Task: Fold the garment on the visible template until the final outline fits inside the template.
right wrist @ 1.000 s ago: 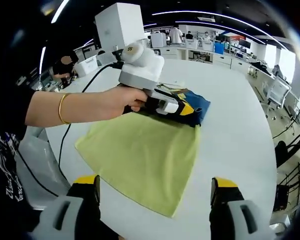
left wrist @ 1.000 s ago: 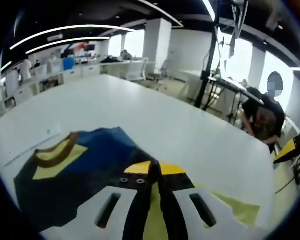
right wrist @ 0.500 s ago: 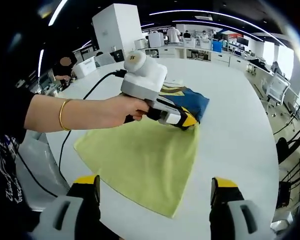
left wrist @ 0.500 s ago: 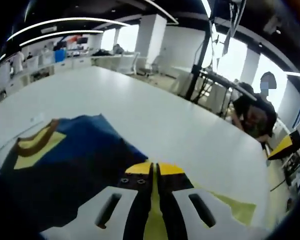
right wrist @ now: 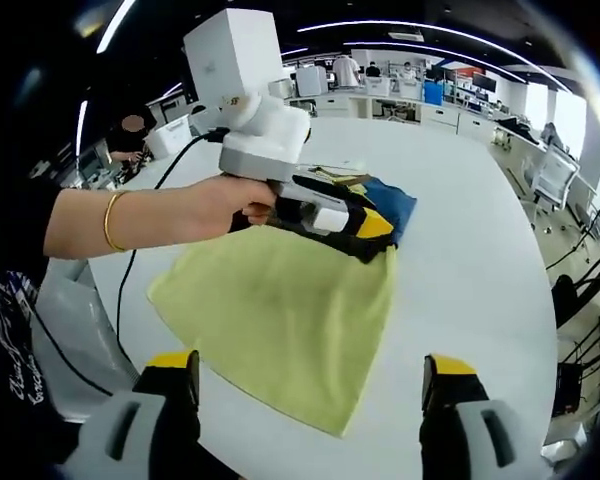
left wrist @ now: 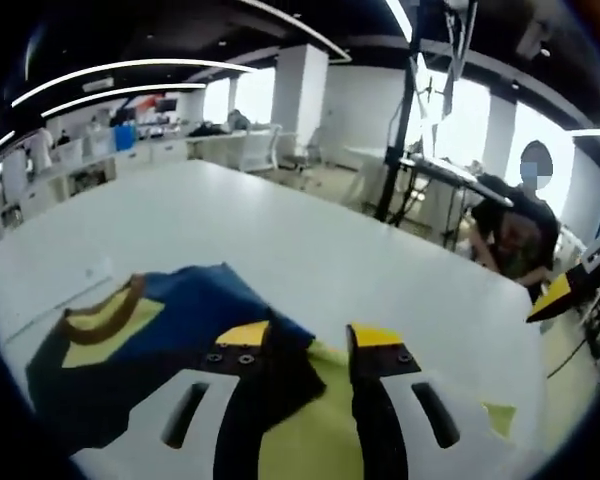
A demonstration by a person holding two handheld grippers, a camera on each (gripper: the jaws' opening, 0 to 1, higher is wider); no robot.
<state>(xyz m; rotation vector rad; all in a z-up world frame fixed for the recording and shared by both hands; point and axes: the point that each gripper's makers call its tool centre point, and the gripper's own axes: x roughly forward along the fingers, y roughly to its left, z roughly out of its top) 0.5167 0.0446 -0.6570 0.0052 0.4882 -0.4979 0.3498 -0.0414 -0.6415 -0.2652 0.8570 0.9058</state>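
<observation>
One white counter carries one yellow-green cloth and one dark blue shirt with a brown collar and yellow trim. In the right claw's view, the cloth lies spread over the near half of the counter, one corner close to the near edge. The shirt lies bunched at the cloth's far edge, partly overlapping it, toward the counter's middle. A person's hand, a gold bracelet on the wrist, holds the left claw over the spot where shirt and cloth meet; its two yellow-tipped jaws are spread apart, pinching nothing. The right claw hovers at the near edge, jaws wide apart, empty. One seated person is beyond the counter.
</observation>
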